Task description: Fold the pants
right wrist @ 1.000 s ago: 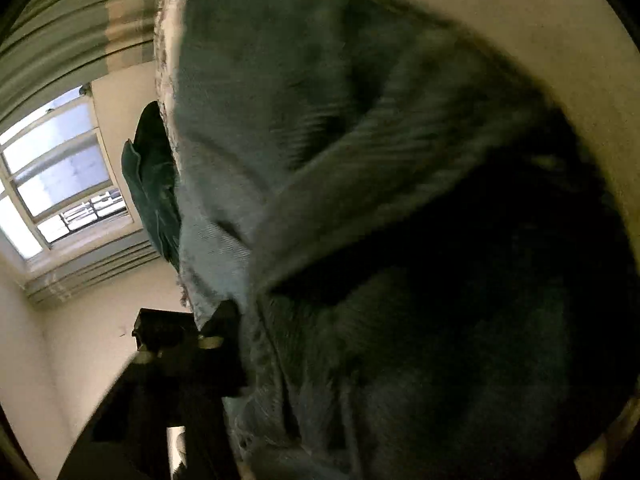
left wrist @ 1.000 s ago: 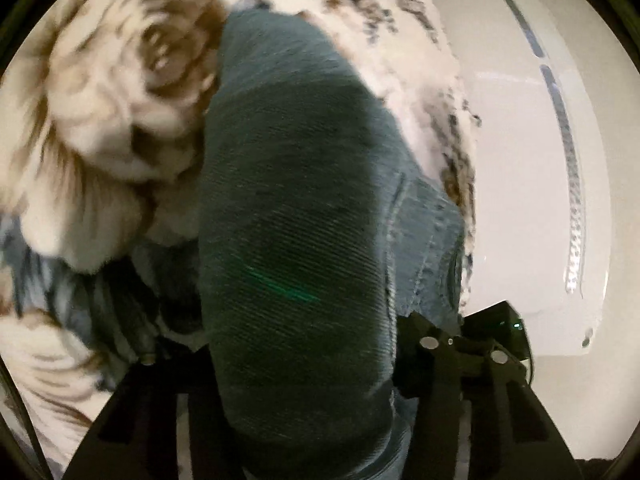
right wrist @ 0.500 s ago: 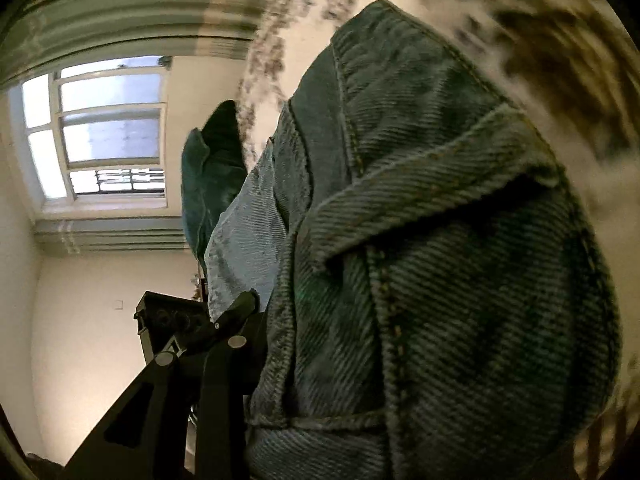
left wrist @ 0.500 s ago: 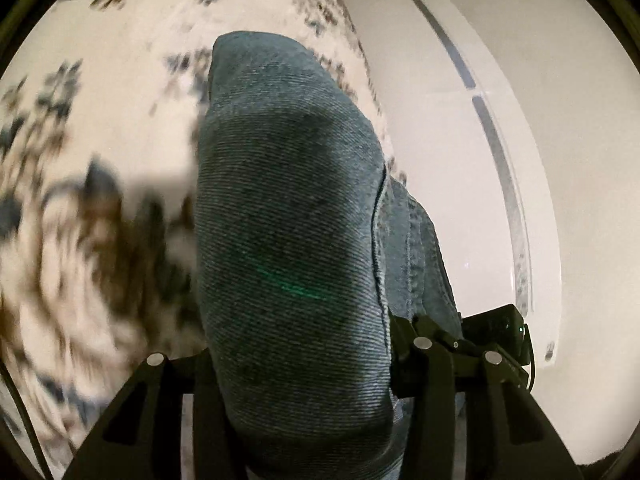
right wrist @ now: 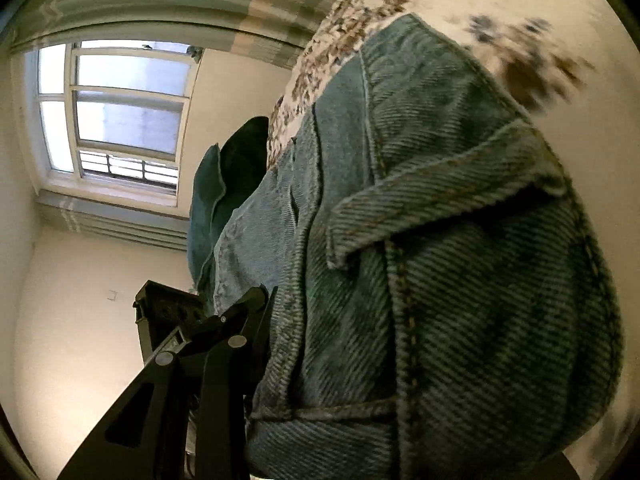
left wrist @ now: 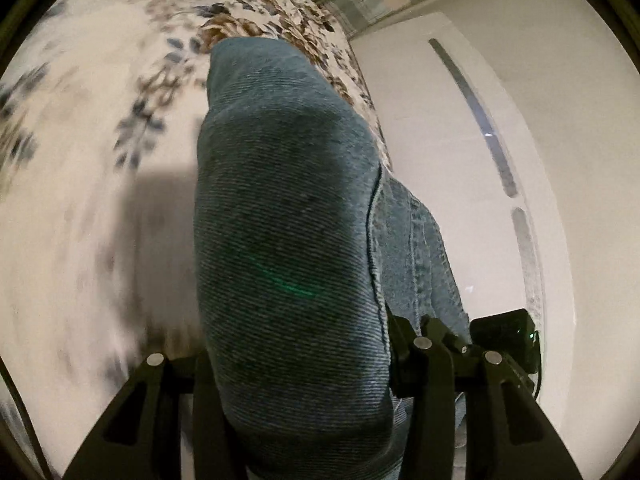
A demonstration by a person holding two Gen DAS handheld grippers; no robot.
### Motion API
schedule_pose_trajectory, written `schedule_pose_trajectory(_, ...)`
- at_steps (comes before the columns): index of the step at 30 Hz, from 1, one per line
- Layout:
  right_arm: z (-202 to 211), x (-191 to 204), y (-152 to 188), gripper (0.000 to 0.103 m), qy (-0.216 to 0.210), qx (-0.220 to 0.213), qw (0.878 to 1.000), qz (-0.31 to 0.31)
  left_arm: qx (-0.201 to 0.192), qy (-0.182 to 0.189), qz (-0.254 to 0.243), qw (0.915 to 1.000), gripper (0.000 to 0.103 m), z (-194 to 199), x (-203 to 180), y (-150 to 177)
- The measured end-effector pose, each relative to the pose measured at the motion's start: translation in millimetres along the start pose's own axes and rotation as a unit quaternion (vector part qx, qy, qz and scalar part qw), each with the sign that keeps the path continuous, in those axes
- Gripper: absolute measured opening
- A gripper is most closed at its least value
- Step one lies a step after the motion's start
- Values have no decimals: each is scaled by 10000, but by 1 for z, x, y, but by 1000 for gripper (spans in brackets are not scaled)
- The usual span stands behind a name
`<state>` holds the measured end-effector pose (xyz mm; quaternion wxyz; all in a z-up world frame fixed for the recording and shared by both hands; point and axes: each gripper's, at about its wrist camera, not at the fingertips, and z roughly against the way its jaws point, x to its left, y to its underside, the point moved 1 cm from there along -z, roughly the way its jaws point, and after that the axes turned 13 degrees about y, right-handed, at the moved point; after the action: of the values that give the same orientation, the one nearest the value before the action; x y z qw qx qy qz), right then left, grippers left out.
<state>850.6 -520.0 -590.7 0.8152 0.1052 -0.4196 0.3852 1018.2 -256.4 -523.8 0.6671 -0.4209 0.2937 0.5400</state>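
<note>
Two claws, left (left wrist: 296, 392) and right (right wrist: 320, 360), each pinch the jeans (left wrist: 288, 220) above the floral bed (left wrist: 100, 160); mid-fold, we next lay them flat.

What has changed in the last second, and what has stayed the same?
Both grippers swung with the jeans: the floral bedspread slid across both views, and in the right wrist view the window came into fuller sight. Unchanged: the left gripper and right gripper stay clamped on the denim.

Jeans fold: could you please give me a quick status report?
Left gripper shut on jeans. Right gripper shut on the jeans, belt loop showing. Floral bedspread beyond; nothing in the way.
</note>
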Motion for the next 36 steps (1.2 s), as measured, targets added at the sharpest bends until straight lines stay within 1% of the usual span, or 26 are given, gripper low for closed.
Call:
schedule_pose_trajectory(3, -37, 1, -53, 35, 27, -69, 9999, 69, 13, -82, -44, 10000, 42, -23, 22, -52)
schedule_pose_trajectory(6, -78, -9, -101, 35, -34, -133, 9999, 30, -10, -137, -66, 9999, 42, -45, 44, -79)
schedule_pose_trajectory(8, -102, -17, -122, 35, 31, -119, 9999, -26, 179, -248, 170, 9994, 43, -65, 73, -90)
schedule_pose_trajectory(9, -117, -25, -130, 35, 135, -61, 9998, -92, 302, -390, 260, 9984, 46, -71, 83, -88)
schedule_pose_trajectory(10, -128, -31, -136, 35, 255, 17, 9996, -125, 422, -542, 327, 9971, 51, -75, 91, -82)
schedule_pose_trajectory(11, -146, -34, -143, 37, 454, 207, 9986, -188, 550, -695, 397, 9953, 55, -83, 105, -78)
schedule_pose_trajectory(12, -159, -44, -143, 43, 655, 383, 9968, -251, 586, -719, 443, 9947, 64, -86, 115, -73)
schedule_pose_trajectory(13, -169, -54, -144, 48, 909, 522, 9941, -295, 546, -580, 476, 9957, 68, -85, 121, -70)
schedule_pose_trajectory(14, -172, -61, -144, 57, 931, 548, 9937, -301, 472, -392, 523, 9967, 69, -83, 125, -68)
schedule_pose_trajectory(15, -172, -67, -145, 63, 816, 549, 9946, -340, 439, -342, 579, 9968, 71, -80, 126, -65)
schedule_pose_trajectory(16, -170, -71, -143, 65, 776, 586, 9945, -384, 447, -379, 610, 9964, 71, -80, 125, -65)
schedule_pose_trajectory(17, -168, -72, -144, 66, 801, 620, 9941, -392, 460, -494, 625, 9958, 71, -78, 119, -64)
schedule_pose_trajectory(18, -163, -72, -141, 72, 930, 623, 9932, -325, 465, -646, 617, 9949, 71, -75, 113, -63)
schedule_pose_trajectory(19, -158, -67, -143, 75, 1215, 635, 9904, -201, 450, -908, 594, 9931, 71, -71, 103, -62)
schedule_pose_trajectory(20, -155, -59, -147, 84, 1438, 643, 9875, -83, 377, -1199, 437, 9911, 71, -65, 89, -61)
schedule_pose_trajectory(21, -148, -51, -149, 91, 1790, 602, 9819, 120, 274, -1569, 184, 9871, 71, -58, 74, -58)
schedule_pose_trajectory(23, -130, -27, -148, 91, 2570, 425, 9632, 663, 4, -2146, -330, 9761, 77, -42, 37, -40)
schedule_pose_trajectory(24, -121, -14, -145, 92, 2960, 345, 9501, 919, -121, -2596, -630, 9636, 91, -34, 14, -30)
schedule_pose_trajectory(25, -114, -4, -143, 93, 3198, 248, 9409, 1084, -168, -2755, -739, 9583, 99, -32, 7, -27)
schedule_pose_trajectory(26, -102, 9, -136, 93, 3473, 73, 9284, 1316, -194, -2950, -866, 9514, 99, -25, -12, -14)
schedule_pose_trajectory(28, -78, 38, -123, 93, 3908, -255, 9039, 1720, -177, -3191, -952, 9428, 99, -15, -24, -2)
schedule_pose_trajectory(30, -54, 69, -113, 93, 4133, -485, 8856, 2063, -198, -3503, -1077, 9302, 99, 0, -48, 18)
schedule_pose_trajectory(32, -19, 90, -82, 93, 4210, -619, 8777, 2202, -309, -3689, -1136, 9220, 99, 16, -70, 28)
schedule_pose_trajectory(34, 24, 109, -58, 93, 4321, -852, 8687, 2269, -407, -3639, -1156, 9234, 99, 28, -90, 38)
schedule_pose_trajectory(35, 46, 113, -43, 93, 4373, -950, 8641, 2304, -439, -3687, -1195, 9208, 99, 36, -106, 47)
schedule_pose_trajectory(36, 65, 124, -35, 93, 4352, -1024, 8637, 2326, -474, -3729, -1255, 9181, 99, 42, -119, 56)
